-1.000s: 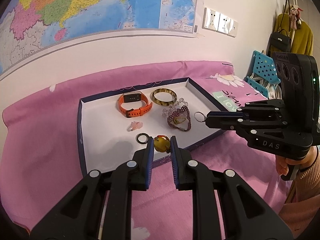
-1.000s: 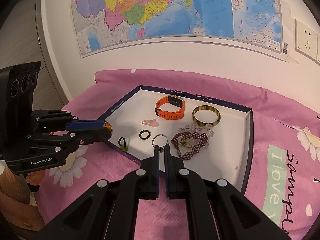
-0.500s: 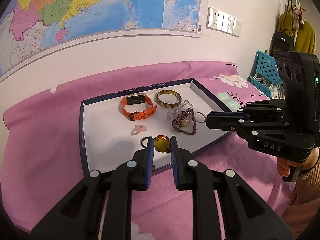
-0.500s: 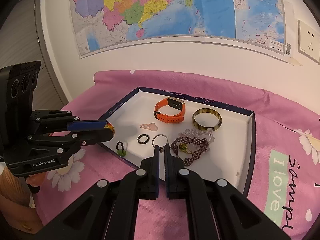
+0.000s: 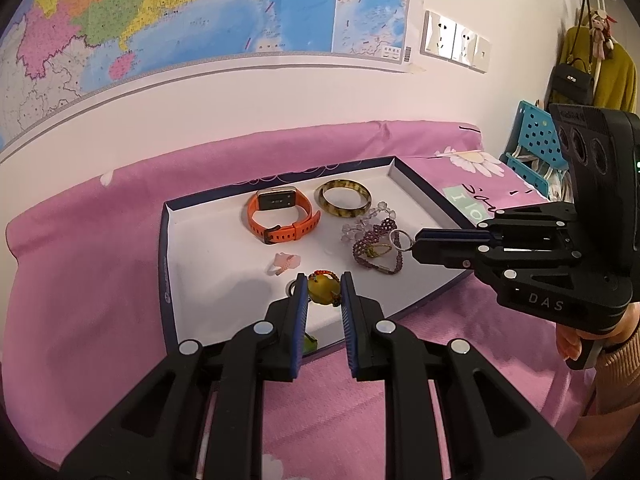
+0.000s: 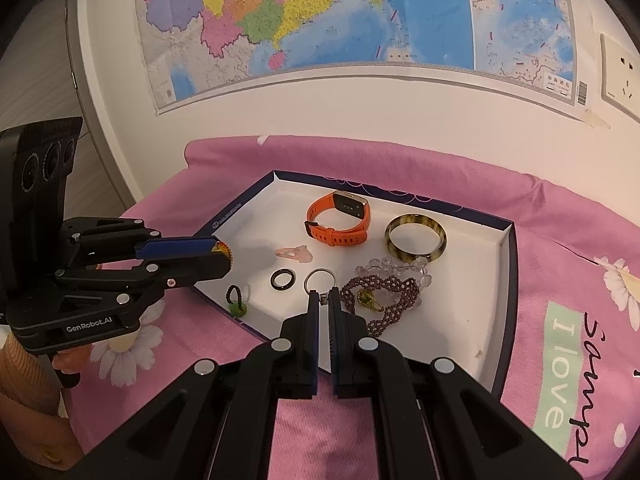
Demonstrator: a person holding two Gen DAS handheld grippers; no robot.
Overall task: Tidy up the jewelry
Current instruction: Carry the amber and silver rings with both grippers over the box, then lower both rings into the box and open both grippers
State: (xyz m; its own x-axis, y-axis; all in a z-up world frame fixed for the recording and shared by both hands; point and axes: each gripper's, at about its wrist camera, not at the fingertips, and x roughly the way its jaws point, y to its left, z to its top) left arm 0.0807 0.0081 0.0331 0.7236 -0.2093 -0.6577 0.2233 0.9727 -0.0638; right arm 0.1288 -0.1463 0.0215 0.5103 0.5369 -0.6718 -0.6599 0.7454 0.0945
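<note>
A white tray (image 5: 208, 264) with a dark blue rim lies on the pink cloth. In it are an orange watch (image 5: 282, 218), a tortoiseshell bangle (image 5: 344, 197), purple bead bracelets (image 5: 376, 246), a pink clip (image 5: 285, 263) and a black ring (image 6: 283, 280). My left gripper (image 5: 324, 287) is shut on a yellow bead charm (image 5: 322, 289) above the tray's near edge. My right gripper (image 6: 323, 295) is shut on a silver ring (image 6: 319, 279) and holds it above the tray; it also shows in the left wrist view (image 5: 416, 240).
A dark bead loop with a green bead (image 6: 237, 300) lies at the tray's near left edge. The pink cloth (image 6: 560, 280) has daisy prints and lettering. A map covers the wall. A blue crate (image 5: 532, 148) stands at the far right.
Both grippers have drawn back and up a little from the tray with their pieces held. The jewelry in the tray has not moved.
</note>
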